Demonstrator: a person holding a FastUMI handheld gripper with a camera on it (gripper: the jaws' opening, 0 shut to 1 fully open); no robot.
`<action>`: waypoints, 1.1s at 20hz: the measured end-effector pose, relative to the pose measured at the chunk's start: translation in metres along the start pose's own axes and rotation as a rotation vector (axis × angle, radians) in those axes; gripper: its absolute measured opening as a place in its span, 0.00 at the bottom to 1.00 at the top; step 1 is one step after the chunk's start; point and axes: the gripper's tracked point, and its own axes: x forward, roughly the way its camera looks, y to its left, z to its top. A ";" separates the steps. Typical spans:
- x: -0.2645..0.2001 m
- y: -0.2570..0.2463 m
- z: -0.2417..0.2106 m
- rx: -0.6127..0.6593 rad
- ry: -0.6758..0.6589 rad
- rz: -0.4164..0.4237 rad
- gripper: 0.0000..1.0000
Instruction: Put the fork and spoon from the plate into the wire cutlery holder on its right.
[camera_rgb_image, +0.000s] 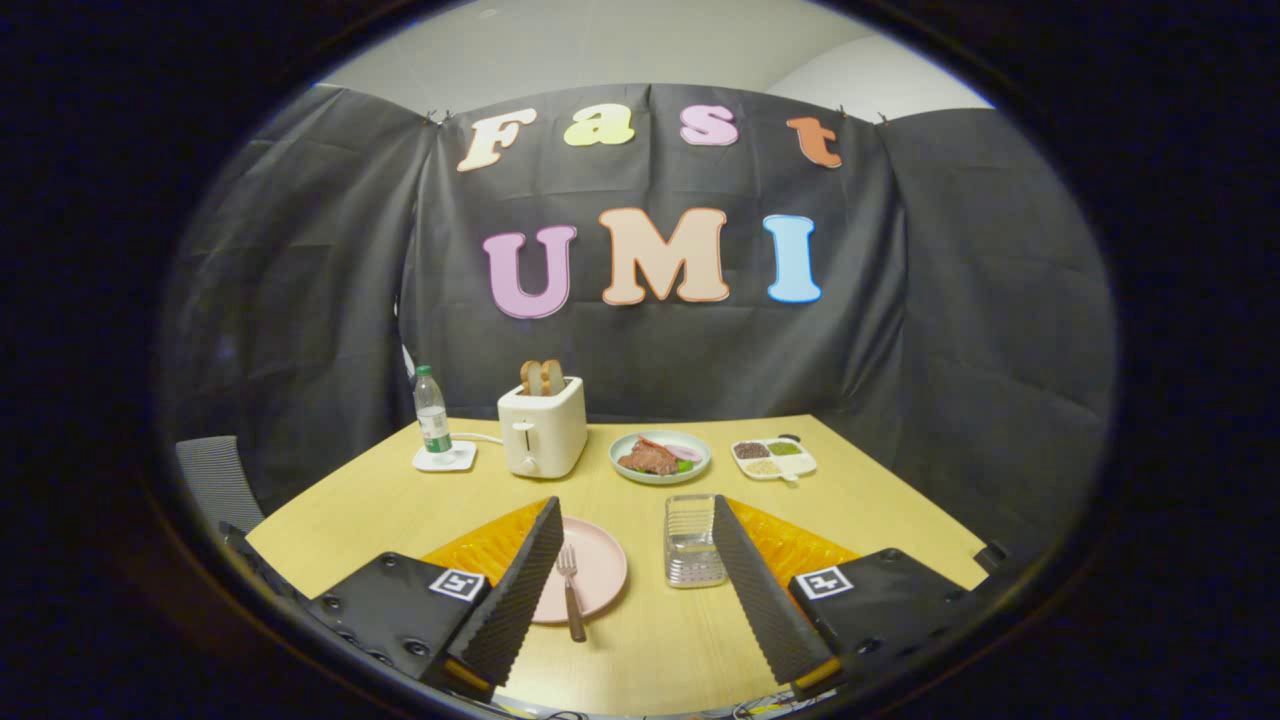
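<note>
Found the gripper (636, 510) wide open, both fingers spread apart and pressing on nothing. Noted the pink plate (606, 562) just ahead of the left finger, partly covered by that finger on its left side. Saw the fork (571, 592) lying across the plate, tines pointing away and handle reaching over the near rim onto the table (650, 640). Could not find the spoon with certainty; possibly hidden behind the left finger, on the covered part of the plate.

Saw the wire cutlery holder (692, 545) standing upright just to the right of the plate, close against the inner side of the right finger, apparently with nothing inside yet.

Judged the fork to be light, stiff and smooth, probably metal at the tines with a darker handle, therefore likely to slip or turn in a loose hold. Thought it best to take it at the handle, near the middle, at the part hanging over the rim, with some room under it for a finger. Expected a thin, flat thing like this to be hard to lift directly from the plate surface.

Further beyond, noticed a toaster (542, 432) with bread, a bottle (432, 408), a plate of food (660, 457) and a divided dish (773, 458).
</note>
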 end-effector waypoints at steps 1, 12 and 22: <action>0.003 0.001 -0.006 0.001 0.011 0.007 0.96; 0.031 0.028 -0.092 -0.034 0.203 0.162 0.96; 0.043 0.050 -0.164 -0.067 0.376 0.274 0.96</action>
